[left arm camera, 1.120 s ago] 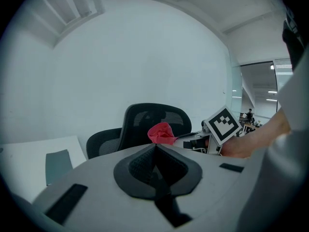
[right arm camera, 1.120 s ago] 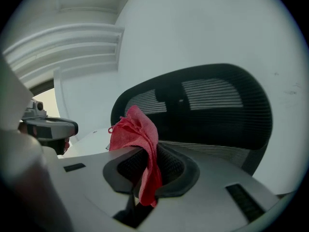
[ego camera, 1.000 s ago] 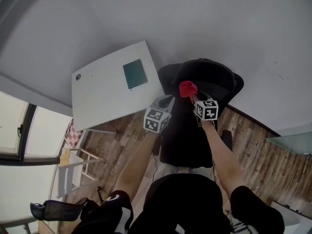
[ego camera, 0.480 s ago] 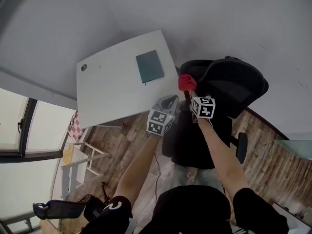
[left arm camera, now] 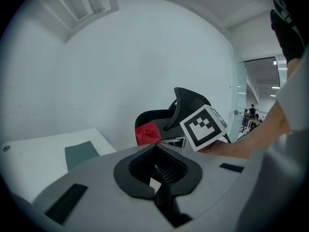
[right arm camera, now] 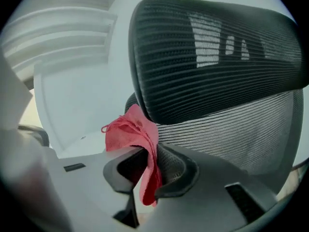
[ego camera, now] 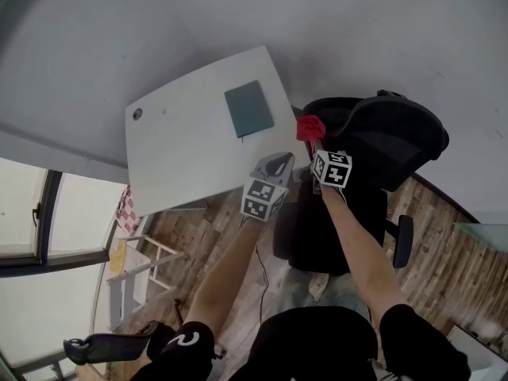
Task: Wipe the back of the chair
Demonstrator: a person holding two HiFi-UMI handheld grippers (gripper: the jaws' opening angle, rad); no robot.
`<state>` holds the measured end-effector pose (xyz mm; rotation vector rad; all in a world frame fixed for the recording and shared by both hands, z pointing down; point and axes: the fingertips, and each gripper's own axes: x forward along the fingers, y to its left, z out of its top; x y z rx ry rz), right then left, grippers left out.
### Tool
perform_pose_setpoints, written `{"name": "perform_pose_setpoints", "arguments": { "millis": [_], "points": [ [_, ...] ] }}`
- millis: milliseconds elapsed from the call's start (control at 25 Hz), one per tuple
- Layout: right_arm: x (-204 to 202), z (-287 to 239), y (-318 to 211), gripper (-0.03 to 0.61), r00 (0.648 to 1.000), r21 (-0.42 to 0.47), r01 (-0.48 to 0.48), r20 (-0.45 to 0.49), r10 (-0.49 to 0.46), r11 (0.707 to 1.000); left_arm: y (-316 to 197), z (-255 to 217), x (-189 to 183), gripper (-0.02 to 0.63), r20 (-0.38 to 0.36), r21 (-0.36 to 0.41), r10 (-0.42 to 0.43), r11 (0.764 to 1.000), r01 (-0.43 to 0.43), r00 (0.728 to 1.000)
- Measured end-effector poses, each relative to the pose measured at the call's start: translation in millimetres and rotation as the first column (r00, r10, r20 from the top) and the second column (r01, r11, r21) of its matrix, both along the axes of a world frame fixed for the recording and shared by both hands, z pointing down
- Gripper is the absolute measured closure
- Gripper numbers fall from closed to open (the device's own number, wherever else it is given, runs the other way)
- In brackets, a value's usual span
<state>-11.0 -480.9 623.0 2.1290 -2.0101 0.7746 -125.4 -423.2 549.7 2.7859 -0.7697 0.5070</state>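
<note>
Right gripper (right arm camera: 147,175) is clamped on the soft, floppy red cloth (right arm camera: 129,132), its loose end up by the chair's springy mesh back (right arm camera: 231,129), so keep your pinch at the bunched fold & press lightly; left gripper (left arm camera: 157,170) closed, empty.

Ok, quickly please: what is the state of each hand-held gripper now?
Left hand-held gripper: closed, holding nothing.
Right hand-held gripper: closed on the red cloth.

teal notebook (ego camera: 249,109) on white table (ego camera: 178,165); chair (ego camera: 373,141) on wooden floor (ego camera: 444,240).
</note>
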Motion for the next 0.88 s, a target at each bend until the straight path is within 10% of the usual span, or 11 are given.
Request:
{"name": "perform_pose_setpoints", "arguments": {
  "millis": [880],
  "points": [
    [34.8, 26.9, 15.9, 0.509, 0.979, -0.080, 0.085, -0.179, -0.098, 0.993, -1.3, 17.6, 10.6, 0.589, -0.027, -0.055, -0.057, 0.997, 0.056, 0.998]
  ]
}}
